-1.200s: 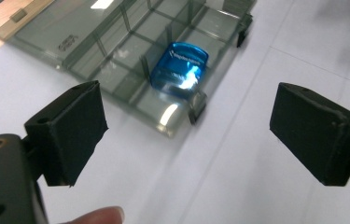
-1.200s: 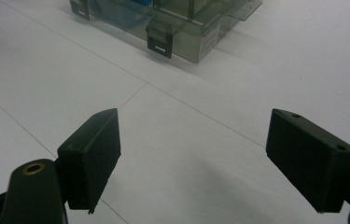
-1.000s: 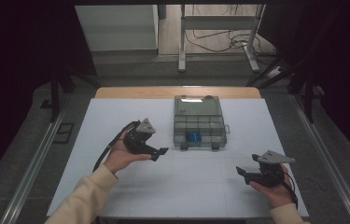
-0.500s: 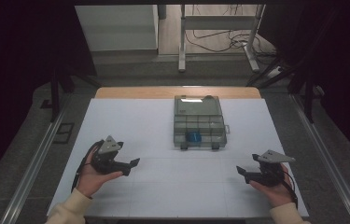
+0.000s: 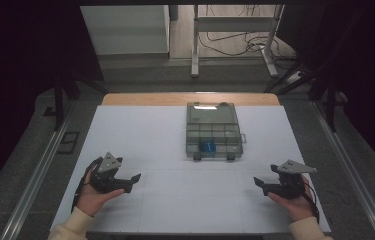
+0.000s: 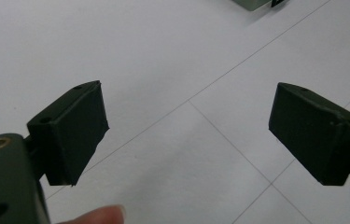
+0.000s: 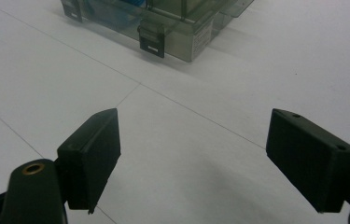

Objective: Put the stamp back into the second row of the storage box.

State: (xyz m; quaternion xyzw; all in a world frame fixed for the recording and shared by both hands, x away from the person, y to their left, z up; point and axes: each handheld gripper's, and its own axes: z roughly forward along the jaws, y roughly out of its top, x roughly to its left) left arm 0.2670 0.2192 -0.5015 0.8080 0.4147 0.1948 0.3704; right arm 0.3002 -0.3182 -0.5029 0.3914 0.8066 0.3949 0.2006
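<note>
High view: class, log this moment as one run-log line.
left gripper: open, empty | right gripper: open, empty | clear box: latched shut, mid-table, untouched | blue item: inside box

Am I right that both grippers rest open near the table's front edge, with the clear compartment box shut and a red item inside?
Not quite: the item inside the compartment box is blue, as the high view shows. The left gripper and right gripper are open, near the table's front edge.

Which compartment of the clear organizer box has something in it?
The front-row middle compartment of the clear plastic organizer box: it holds a blue object. The other compartments look empty from the high view.
</note>
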